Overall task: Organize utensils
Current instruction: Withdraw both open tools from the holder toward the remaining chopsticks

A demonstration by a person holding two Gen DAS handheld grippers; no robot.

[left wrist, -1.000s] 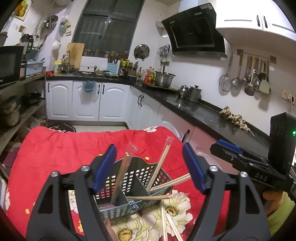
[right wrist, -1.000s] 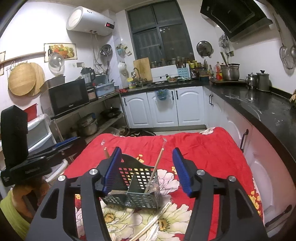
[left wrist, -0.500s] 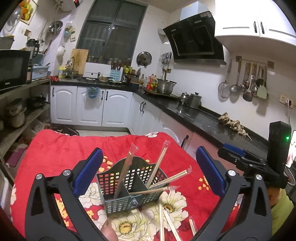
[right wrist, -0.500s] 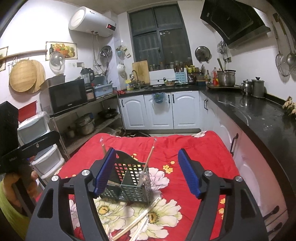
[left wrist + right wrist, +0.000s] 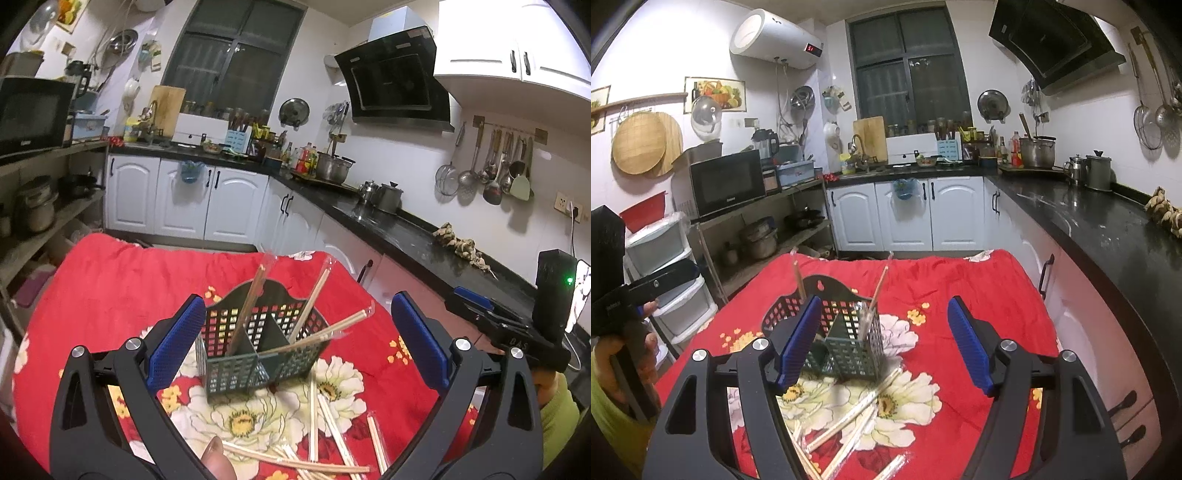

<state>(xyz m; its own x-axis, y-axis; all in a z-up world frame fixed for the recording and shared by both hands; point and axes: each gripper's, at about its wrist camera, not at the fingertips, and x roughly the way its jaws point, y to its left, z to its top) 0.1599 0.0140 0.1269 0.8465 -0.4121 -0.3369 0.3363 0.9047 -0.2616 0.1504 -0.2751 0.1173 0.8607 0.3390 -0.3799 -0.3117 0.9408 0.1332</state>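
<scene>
Hovering with jaws spread wide and gripping nothing, the left gripper (image 5: 295,343) and right gripper (image 5: 884,343) are both facing the dark basket (image 5: 258,343) on the red-clothed tabletop (image 5: 110,280). Loose wrapped chopsticks (image 5: 314,417) are lying just nearer than the basket, below the jaws, long axes fanning mostly away from the cameras; neither gripper is looking clearly nearer.

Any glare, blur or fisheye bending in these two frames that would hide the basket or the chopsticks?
Left wrist view: sharp, evenly lit; basket and loose chopsticks read clearly, cabinets bow at the edges, corners are black. Right wrist view: the counter shows glare, the basket is partly hidden behind a gripper finger.
</scene>
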